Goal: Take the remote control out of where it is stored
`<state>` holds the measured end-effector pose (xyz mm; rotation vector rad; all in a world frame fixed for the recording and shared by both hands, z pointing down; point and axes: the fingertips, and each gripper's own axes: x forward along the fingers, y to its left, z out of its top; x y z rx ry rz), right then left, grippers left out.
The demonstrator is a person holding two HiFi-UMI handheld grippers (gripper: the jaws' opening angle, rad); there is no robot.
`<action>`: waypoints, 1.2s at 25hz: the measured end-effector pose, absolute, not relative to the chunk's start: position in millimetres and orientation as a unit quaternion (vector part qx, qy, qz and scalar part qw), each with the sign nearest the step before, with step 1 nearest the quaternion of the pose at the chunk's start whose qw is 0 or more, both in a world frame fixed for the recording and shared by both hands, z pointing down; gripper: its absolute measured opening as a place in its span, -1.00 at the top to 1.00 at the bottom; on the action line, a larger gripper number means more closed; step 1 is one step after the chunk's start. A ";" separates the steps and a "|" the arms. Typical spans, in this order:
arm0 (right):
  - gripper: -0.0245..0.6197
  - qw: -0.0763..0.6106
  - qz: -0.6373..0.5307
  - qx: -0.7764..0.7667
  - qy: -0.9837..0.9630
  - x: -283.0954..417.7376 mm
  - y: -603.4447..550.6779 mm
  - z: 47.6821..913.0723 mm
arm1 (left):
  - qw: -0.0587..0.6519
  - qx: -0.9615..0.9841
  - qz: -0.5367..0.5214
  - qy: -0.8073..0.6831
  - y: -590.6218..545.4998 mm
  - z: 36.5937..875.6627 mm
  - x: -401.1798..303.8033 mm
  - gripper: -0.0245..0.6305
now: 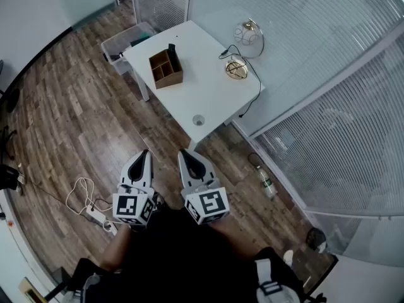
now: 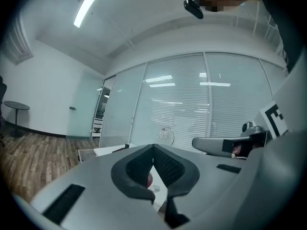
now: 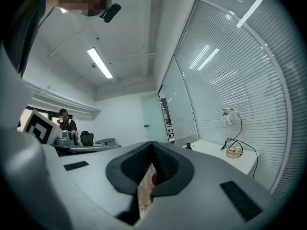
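While our left tool (image 1: pixel 143 156) and right tool (image 1: pixel 185 156) hang closed and empty over the floor (image 1: pixel 76 125), the remote (image 1: pixel 172 51) waits on the desk (image 1: pixel 208 93) well ahead.

From the head view we see the remote as a dark stick standing upright in a rear compartment of the wooden box (image 1: pixel 166 71), its top poking above the rim, so we judge the pull should go straight up along its length. The box lies almost dead ahead of both tools, well apart from them. The right tool looks only a shade nearer, so either could reach. Both tools have their pads pressed together with nothing between them. We can read no brand or lettering on the remote or box. The label on the bottle (image 1: pixel 265 183) on the floor is too small to read, and only the square markers on the tools' cubes are clear.
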<state>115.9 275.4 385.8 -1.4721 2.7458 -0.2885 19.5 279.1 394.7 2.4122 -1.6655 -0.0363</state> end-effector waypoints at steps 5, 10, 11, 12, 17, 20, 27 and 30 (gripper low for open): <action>0.92 0.008 -0.086 -0.463 0.882 114.6 279.6 389.9 | 0.108 0.818 -0.014 -0.565 280.9 396.2 22.0 0.90; 0.92 0.008 -0.080 -0.468 0.880 119.6 284.1 388.0 | 0.107 0.821 -0.015 -0.561 284.3 395.9 26.0 0.90; 0.92 0.007 -0.081 -0.468 0.880 120.2 285.0 387.9 | 0.107 0.821 -0.015 -0.561 284.9 395.8 26.5 0.90; 0.92 0.007 -0.084 -0.468 0.880 120.7 286.2 388.7 | 0.107 0.821 -0.015 -0.560 285.6 395.7 27.0 0.90; 0.92 0.016 -0.093 -0.466 0.880 123.9 289.6 389.2 | 0.106 0.822 -0.016 -0.560 288.1 395.6 29.8 0.90; 0.92 0.019 -0.091 -0.462 0.882 122.8 292.4 388.7 | 0.106 0.820 -0.015 -0.562 290.9 396.4 29.5 0.90; 0.92 0.014 -0.095 -0.454 0.886 124.6 297.8 387.0 | 0.103 0.817 -0.018 -0.567 294.7 394.2 32.7 0.90; 0.92 0.017 -0.091 -0.451 0.888 128.0 297.3 386.5 | 0.100 0.814 -0.016 -0.572 293.1 392.8 35.0 0.90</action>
